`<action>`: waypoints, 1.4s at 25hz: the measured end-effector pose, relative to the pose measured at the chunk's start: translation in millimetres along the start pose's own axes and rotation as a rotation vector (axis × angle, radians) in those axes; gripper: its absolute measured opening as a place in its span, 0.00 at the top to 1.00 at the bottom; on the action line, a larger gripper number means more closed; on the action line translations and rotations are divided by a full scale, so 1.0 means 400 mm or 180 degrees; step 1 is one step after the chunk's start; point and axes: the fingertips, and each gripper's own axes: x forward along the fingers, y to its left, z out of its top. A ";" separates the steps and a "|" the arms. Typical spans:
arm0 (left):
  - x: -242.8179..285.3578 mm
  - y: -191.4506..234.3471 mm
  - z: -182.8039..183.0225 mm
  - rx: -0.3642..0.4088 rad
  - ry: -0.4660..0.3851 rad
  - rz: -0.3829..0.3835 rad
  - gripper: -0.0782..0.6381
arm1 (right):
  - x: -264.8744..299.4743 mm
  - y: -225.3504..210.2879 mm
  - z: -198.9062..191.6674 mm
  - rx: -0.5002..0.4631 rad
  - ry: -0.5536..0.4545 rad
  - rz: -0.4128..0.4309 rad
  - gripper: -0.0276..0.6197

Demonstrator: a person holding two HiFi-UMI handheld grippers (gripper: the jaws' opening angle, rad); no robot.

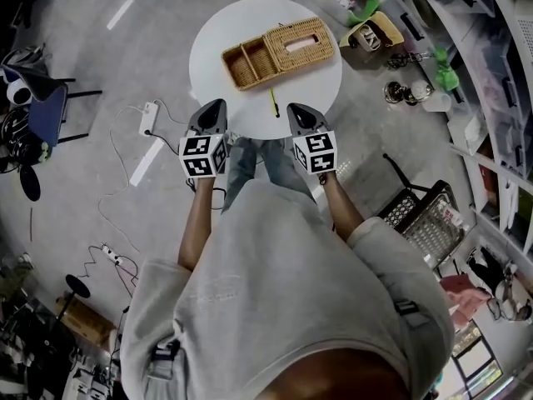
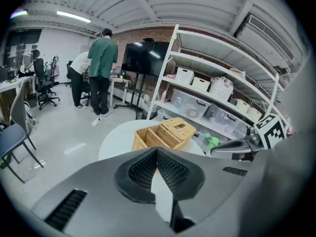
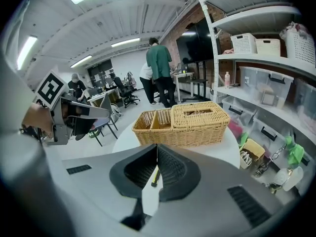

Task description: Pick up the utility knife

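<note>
The utility knife (image 1: 273,102), thin and yellow-green, lies on the round white table (image 1: 212,36) near its front edge, between my two grippers. In the right gripper view the knife (image 3: 155,177) shows through the gap below the touching tips. My left gripper (image 1: 218,107) hangs over the table's front left edge, shut and empty, its tips meeting (image 2: 157,151). My right gripper (image 1: 297,109) is over the front right edge, just right of the knife, also shut with nothing in it (image 3: 157,148). Neither touches the knife.
A wicker basket (image 1: 279,52) with a lidded part and two open compartments sits mid-table behind the knife. White shelves (image 1: 500,98) with boxes run along the right. A wire basket (image 1: 425,219) stands on the floor at right, a blue chair (image 1: 46,111) at left. People stand far behind (image 2: 101,68).
</note>
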 end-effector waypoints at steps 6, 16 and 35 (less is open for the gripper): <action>-0.001 0.004 -0.062 -0.0031 0.0138 -0.0034 0.86 | 0.001 0.018 -0.080 0.0064 0.0194 -0.0010 0.91; -0.008 0.004 -0.117 -0.0094 0.0250 -0.0065 0.86 | 0.005 0.060 -0.149 0.0174 0.0218 0.0163 0.62; -0.027 0.006 -0.143 -0.0139 0.0299 -0.0036 0.86 | 0.167 0.016 -0.228 -0.0126 0.0736 0.0022 0.63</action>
